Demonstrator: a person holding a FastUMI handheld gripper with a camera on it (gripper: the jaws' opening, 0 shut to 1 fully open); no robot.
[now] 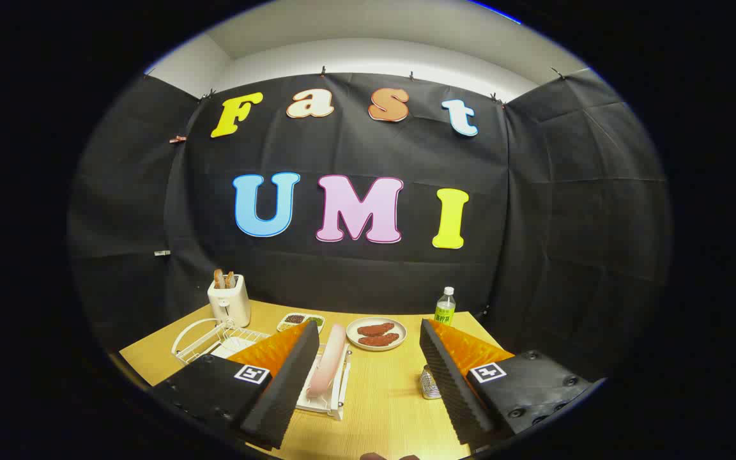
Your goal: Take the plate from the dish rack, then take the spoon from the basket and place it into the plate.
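Hovering high above the wooden table (387, 396), claw (368, 377) wide apart and holding nothing; first step not yet begun. Past the left finger at ten o'clock: white dish rack (333, 399), pink plate (328, 364) standing on edge in it. Just left of that, a white wire basket (205, 338); spoon probably inside, too small to tell. Further off at twelve, a plate of food (377, 333); at one, a green bottle (444, 306). Next: dropping low, steering left, straddling the pink rim before closing.
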